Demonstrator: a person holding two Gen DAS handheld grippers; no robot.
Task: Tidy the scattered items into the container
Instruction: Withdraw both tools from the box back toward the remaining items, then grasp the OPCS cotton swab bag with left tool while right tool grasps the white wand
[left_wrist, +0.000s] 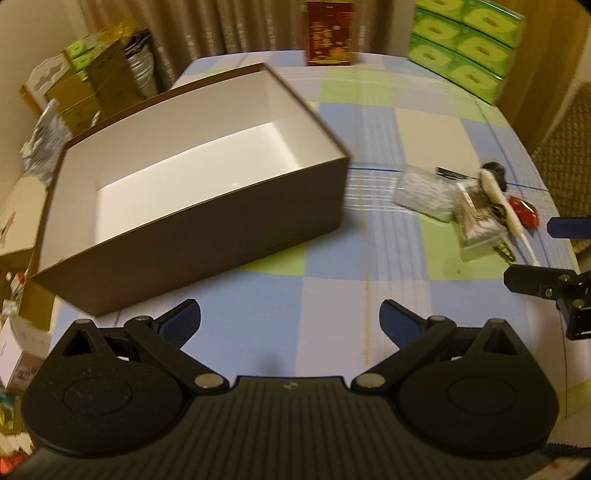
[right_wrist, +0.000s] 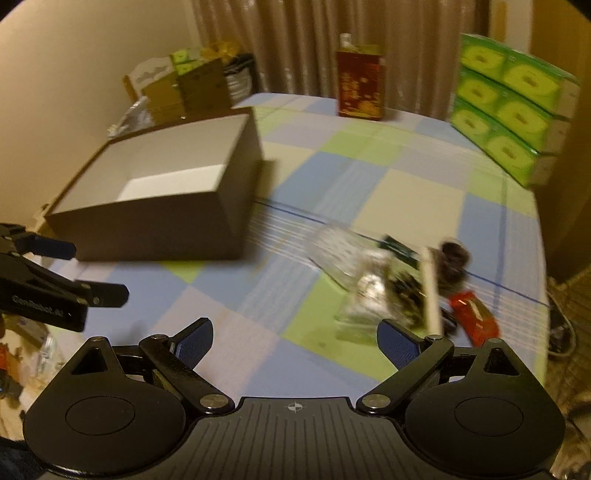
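Left wrist view: the left gripper (left_wrist: 290, 325) is held wide open and empty above the checked tablecloth (left_wrist: 332, 295). The brown box (left_wrist: 207, 229), white inside, is seen to contain nothing. The scattered items (left_wrist: 465, 203) lie heaped to its right, well apart from it.

Right wrist view: the right gripper (right_wrist: 294, 343) is likewise spread and empty, just short of the blurred heap (right_wrist: 402, 288). No item is judged stowed; all remain to be moved.
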